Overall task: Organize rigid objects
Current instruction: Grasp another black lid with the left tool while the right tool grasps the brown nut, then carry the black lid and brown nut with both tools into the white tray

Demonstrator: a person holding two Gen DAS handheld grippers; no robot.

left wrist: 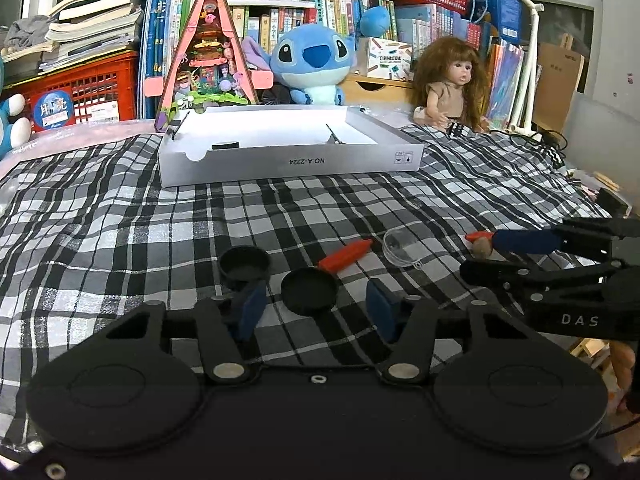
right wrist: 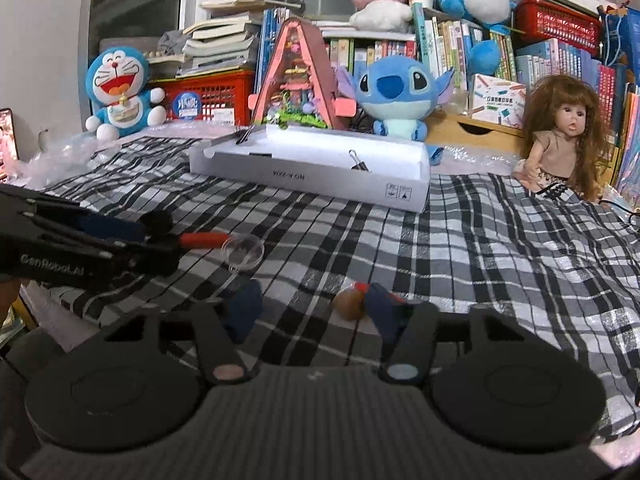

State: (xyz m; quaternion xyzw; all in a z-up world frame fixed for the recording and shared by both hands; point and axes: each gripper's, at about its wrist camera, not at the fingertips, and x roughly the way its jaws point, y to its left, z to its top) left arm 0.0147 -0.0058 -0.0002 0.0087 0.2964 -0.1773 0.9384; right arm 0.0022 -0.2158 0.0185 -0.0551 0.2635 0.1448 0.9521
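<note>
1. Toys and small hard things lie on a checked cloth that covers the table.
2. Far back on the cloth sits a white box, open on top, with a black clip on its front wall.
3. The left gripper is low over the cloth, partly open. A round black lid lies between its blue pads, and they do not touch it.
4. A black cup stands just left of the lid.
5. The right gripper is partly open too. A brown nut sits against its right pad; I cannot tell if it is squeezed.
6. A red crayon and a clear dish lie near the middle.
</note>
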